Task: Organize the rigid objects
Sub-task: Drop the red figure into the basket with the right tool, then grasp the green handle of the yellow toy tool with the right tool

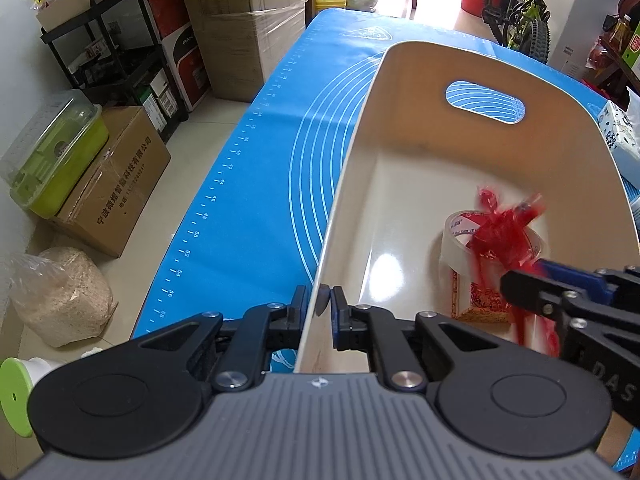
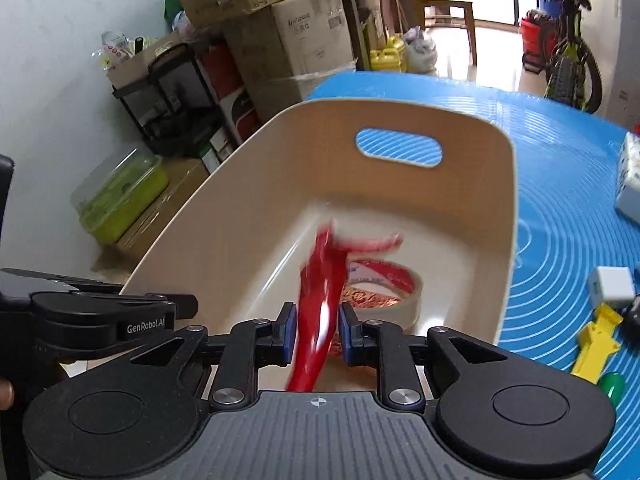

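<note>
Left wrist view: your left tongs [image 1: 320,307] are clenched on the near rim of the cream bin [image 1: 400,92].
That pinch looks meant to keep the bin from sliding on the blue worktop [image 1: 256,184] during the drop; ahead and to the right of these tongs, a red object [image 1: 500,228] blurs above the tape roll [image 1: 454,240] on the bin floor.

Right wrist view: your right tongs [image 2: 317,326] stand parted around the red object, pads clear of it.
No grip shows here, so it is likely falling; the tape roll sits just ahead, while the yellow toy [image 2: 596,344] and white cube [image 2: 612,285] wait outside, to the right.
</note>
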`<state>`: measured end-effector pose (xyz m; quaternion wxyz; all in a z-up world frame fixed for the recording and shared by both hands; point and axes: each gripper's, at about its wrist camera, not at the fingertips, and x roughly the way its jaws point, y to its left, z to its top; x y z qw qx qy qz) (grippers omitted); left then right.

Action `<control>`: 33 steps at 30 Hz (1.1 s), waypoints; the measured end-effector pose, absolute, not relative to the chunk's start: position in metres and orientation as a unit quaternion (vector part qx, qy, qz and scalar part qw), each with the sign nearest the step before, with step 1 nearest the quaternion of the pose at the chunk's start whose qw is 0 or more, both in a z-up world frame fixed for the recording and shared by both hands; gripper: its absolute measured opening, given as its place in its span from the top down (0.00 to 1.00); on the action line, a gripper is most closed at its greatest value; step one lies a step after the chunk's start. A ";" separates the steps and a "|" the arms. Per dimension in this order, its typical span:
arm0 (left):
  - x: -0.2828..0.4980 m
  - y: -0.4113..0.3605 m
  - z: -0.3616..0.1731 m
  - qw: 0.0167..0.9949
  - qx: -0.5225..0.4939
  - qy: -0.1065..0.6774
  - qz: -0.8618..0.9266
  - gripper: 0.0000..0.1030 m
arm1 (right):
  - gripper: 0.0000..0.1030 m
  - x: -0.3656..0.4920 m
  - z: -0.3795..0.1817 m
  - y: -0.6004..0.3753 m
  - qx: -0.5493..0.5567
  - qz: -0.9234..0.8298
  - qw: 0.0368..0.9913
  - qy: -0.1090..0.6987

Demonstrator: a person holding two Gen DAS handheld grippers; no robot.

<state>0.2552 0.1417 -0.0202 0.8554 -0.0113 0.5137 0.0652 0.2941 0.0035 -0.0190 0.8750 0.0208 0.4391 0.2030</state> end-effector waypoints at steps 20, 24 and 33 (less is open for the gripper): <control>0.255 0.142 -0.020 0.855 -0.012 0.514 0.070 0.86 | 0.34 0.275 0.027 -0.111 0.052 0.071 0.934 0.347; 0.255 0.141 -0.019 0.855 -0.012 0.514 0.072 0.86 | 0.34 0.283 0.010 -0.144 0.051 0.019 0.930 0.363; 0.255 0.142 -0.019 0.854 -0.015 0.515 0.074 0.86 | 0.34 0.288 -0.026 -0.184 0.072 -0.033 0.912 0.403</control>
